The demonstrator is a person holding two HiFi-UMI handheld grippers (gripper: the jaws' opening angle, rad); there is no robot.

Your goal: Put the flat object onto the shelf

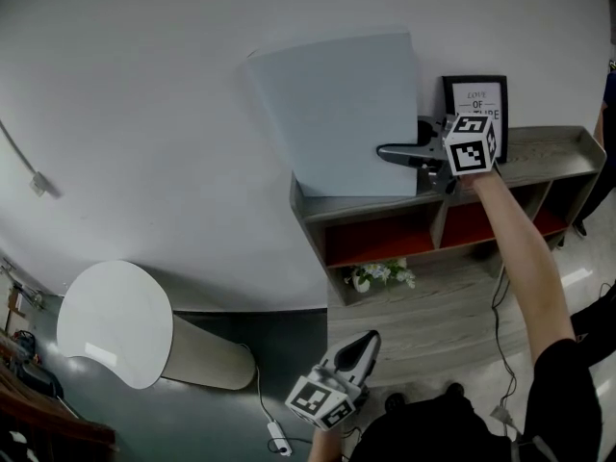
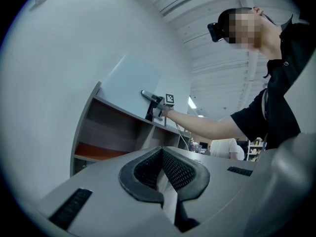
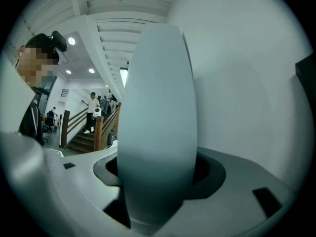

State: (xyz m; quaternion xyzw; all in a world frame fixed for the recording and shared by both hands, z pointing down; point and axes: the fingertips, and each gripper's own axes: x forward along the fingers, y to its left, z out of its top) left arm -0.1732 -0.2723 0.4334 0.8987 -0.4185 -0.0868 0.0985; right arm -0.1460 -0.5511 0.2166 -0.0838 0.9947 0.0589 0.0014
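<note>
A large pale blue-grey flat board (image 1: 337,114) stands on its edge on top of the grey wooden shelf (image 1: 549,157), leaning against the white wall. My right gripper (image 1: 385,152) reaches in from the right and is shut on the board's lower right edge. In the right gripper view the board (image 3: 158,107) fills the gap between the jaws. My left gripper (image 1: 371,340) hangs low near my body, shut, with nothing in it. The left gripper view shows the board (image 2: 131,80) and the shelf (image 2: 113,132) from below.
A framed picture (image 1: 474,99) leans on the shelf top just right of the board. The shelf has red-backed compartments and a small plant (image 1: 380,274) at its foot. A white round table (image 1: 115,320) stands at the lower left, and a cable (image 1: 277,441) lies on the floor.
</note>
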